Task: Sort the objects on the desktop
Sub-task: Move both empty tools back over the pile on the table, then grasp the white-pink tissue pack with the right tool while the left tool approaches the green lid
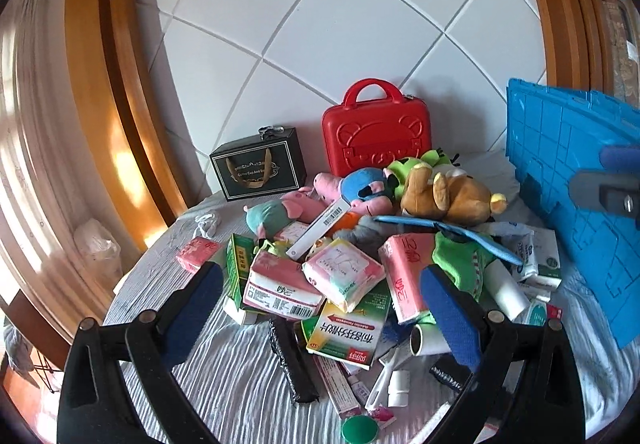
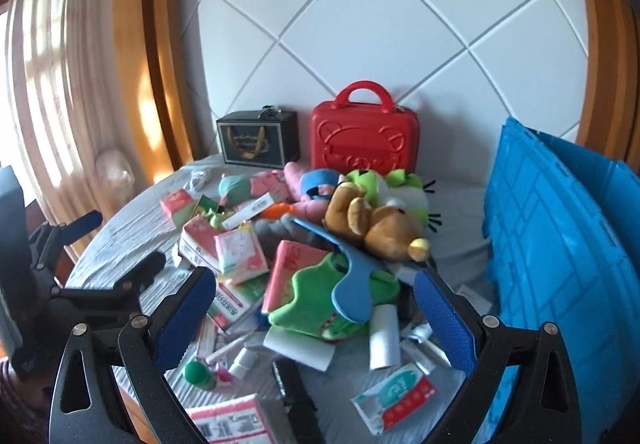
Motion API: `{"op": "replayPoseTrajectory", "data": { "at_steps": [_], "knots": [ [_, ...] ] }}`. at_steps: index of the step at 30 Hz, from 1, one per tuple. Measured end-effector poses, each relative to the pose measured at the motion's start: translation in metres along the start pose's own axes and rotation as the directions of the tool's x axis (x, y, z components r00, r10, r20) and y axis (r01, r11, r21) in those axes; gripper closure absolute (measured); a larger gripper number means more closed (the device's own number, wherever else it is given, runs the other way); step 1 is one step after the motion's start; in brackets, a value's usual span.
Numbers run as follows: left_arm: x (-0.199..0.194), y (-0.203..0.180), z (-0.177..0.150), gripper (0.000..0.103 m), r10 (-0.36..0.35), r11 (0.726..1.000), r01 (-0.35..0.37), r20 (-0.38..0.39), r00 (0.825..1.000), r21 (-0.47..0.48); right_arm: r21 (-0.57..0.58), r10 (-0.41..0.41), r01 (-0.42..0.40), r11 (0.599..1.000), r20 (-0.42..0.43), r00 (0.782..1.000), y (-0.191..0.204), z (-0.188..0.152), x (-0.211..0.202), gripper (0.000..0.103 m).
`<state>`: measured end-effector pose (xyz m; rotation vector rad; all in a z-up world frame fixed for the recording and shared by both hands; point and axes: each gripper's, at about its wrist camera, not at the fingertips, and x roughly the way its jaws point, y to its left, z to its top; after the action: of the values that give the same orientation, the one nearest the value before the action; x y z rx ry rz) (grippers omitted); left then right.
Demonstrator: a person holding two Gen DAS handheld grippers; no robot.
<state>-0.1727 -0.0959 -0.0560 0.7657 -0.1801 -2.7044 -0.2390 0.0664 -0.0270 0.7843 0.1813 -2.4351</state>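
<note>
While both of your grippers tilt down toward the heap, neither grips anything: the left gripper (image 1: 322, 308) has its jaws spread wide over the near edge of the pile, and the right gripper (image 2: 316, 314) is just as wide apart, with only loose clutter showing between its blue ribbed pads (image 2: 444, 320). From the right wrist view your left tool sits low at the left edge, apart from the pile.

The things to sort lie heaped on a round table (image 1: 224, 348) under a crinkled grey cloth. Count what you can: at least four soft toys, namely a brown bear (image 1: 448, 196), a green frog (image 2: 396, 184) and two pink pigs (image 1: 276, 208) (one half buried). Soft pink tissue packs (image 1: 340, 272) number at least four; some overlap, so the tally is not certain. One green and white medicine box (image 1: 348, 328) lies flat in front. Two white cardboard tubes (image 2: 384, 340) lie near the right pad, and one flat blue plastic hanger (image 2: 352, 280) curves across a green cloth piece (image 2: 316, 296).

Behind the heap stand one hard, glossy red case (image 1: 376, 136) with a moulded bear face and a handle, and one black gift box (image 1: 260, 168) with gold trim. One ribbed blue plastic crate (image 2: 560, 244) leans at the right.
</note>
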Motion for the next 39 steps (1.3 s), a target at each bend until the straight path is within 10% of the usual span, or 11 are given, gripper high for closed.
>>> {"op": "replayPoseTrajectory", "data": {
  "at_steps": [13,24,31,39],
  "knots": [
    [0.017,-0.027,-0.078,0.003,-0.106,0.993,0.113,-0.14,0.985,0.04,-0.052,0.088,-0.095,0.994,-0.135,0.987,-0.02,-0.024,0.049,0.002],
    [0.028,0.017,-0.101,0.003,-0.091,0.993,0.101,-0.159,0.983,0.06,-0.001,0.215,-0.253,0.968,-0.521,0.826,0.009,-0.139,0.107,0.022],
    [0.045,0.06,-0.092,0.003,-0.156,0.981,0.165,-0.094,0.983,0.097,0.262,0.206,-0.064,0.963,-0.563,0.801,0.02,-0.176,0.091,0.009],
    [0.064,0.079,-0.11,0.003,-0.338,0.897,0.367,-0.155,0.928,0.246,0.559,0.134,0.255,0.789,-0.561,0.817,0.048,-0.207,0.099,0.006]
  ]
}}
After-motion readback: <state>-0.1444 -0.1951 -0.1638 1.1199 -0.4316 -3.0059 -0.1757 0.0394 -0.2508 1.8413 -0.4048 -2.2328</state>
